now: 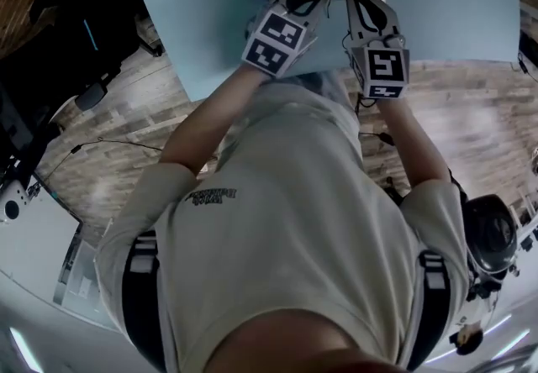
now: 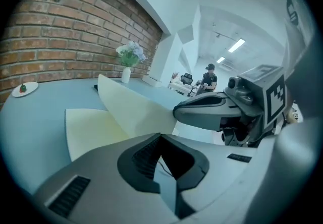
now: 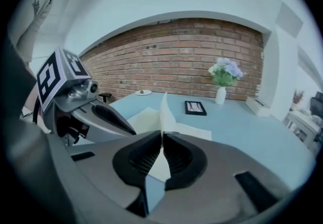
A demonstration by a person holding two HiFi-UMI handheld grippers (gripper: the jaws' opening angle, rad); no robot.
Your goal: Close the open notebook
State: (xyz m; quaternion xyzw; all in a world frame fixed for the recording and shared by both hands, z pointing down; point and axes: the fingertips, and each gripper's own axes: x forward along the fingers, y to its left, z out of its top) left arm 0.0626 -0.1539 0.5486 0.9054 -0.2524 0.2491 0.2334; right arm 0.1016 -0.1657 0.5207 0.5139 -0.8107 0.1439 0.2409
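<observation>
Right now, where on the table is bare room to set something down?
Widest bare patch: table right of the notebook, before the frame and vase. Another lies between the notebook and the plate. Crowded at the notebook's near edge: left gripper and right gripper meet there, the right shut on a raised page.

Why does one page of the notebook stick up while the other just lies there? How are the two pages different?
The raised page is tipped up into the air, while the flat page lies down on the blue table. The raised page is pinched between the jaws of the right gripper, but nothing is holding the flat page. Both pages look plain and pale cream.
</observation>
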